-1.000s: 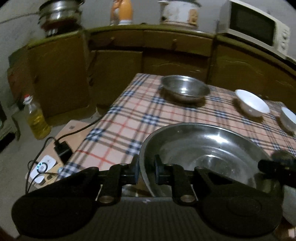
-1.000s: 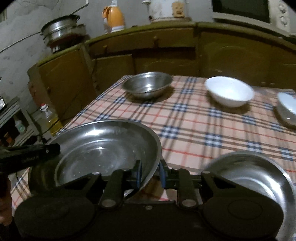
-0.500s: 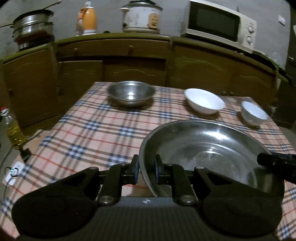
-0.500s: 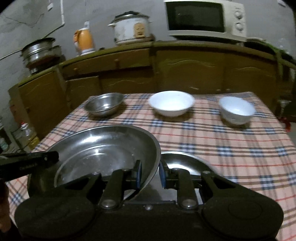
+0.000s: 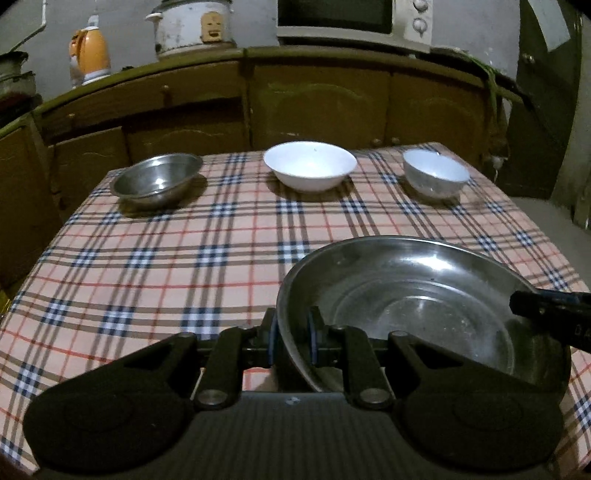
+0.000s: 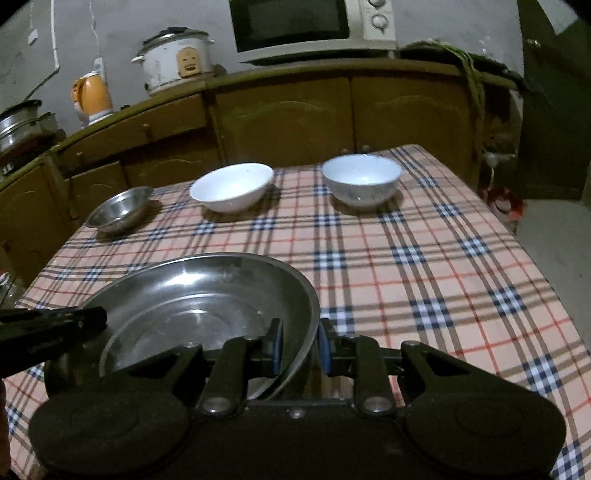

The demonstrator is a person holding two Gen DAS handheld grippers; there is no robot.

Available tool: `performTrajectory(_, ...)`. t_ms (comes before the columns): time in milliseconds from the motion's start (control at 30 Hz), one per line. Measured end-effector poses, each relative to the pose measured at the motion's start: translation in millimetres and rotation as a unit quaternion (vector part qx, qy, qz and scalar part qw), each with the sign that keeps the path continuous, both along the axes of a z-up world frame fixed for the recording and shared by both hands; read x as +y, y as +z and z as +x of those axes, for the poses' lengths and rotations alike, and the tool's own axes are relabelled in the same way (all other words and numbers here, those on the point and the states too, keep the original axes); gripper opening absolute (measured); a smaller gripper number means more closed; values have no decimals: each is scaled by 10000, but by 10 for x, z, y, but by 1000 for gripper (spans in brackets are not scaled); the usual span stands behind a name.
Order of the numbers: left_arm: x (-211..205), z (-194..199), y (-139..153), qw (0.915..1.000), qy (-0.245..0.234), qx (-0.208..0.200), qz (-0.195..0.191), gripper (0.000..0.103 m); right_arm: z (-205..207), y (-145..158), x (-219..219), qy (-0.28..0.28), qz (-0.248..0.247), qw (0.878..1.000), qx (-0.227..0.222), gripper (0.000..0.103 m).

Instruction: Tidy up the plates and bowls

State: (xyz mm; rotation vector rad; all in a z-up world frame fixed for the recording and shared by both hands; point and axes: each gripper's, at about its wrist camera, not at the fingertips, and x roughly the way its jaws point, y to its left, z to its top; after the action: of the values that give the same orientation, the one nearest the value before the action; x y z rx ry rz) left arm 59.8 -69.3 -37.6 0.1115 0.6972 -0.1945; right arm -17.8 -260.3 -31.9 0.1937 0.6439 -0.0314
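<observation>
A large steel plate hangs just above the plaid table, held from both sides. My left gripper is shut on its left rim, and my right gripper is shut on its right rim. Each view shows the other gripper's dark tip at the plate's far side: the right gripper and the left gripper. Along the table's far side stand a small steel bowl, a wide white bowl and a deeper white bowl.
Brown cabinets run behind the table, with a rice cooker, an orange kettle and a microwave on top. The table's right edge drops to the floor. A dark door stands at the right.
Both grippers have carried the steel plate to the right along the table, and both views have swung that way. The second steel plate, low in the right wrist view earlier, is out of sight.
</observation>
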Motion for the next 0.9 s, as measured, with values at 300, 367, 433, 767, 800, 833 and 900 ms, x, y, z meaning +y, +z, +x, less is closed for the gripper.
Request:
performTrajectory(300, -79, 48, -123, 9997, 32, 97, 212, 18, 98, -180, 8, 51, -144, 9998, 159, 27)
performTrajectory(367, -92, 59, -143, 9997, 50, 94, 239, 18, 120, -207, 21, 63, -184, 9996, 187, 27)
performTrajectory(433, -105, 70, -161, 9995, 57, 105, 280, 18, 138, -221, 34, 84, -256, 9995, 183, 27)
performTrajectory(767, -74, 114, -233, 9993, 86, 174, 329, 20, 207, -311, 118, 215, -499, 9980, 338, 27)
performTrajectory(800, -77, 112, -233, 9992, 78, 164, 344, 20, 211, -321, 121, 220, -510, 9978, 351, 27)
performTrajectory(833, -80, 111, -231, 9992, 64, 150, 359, 21, 214, -331, 127, 224, -519, 9977, 364, 28)
performTrajectory(900, -79, 108, -233, 9992, 37, 127, 377, 21, 217, -346, 128, 245, -500, 9977, 381, 31)
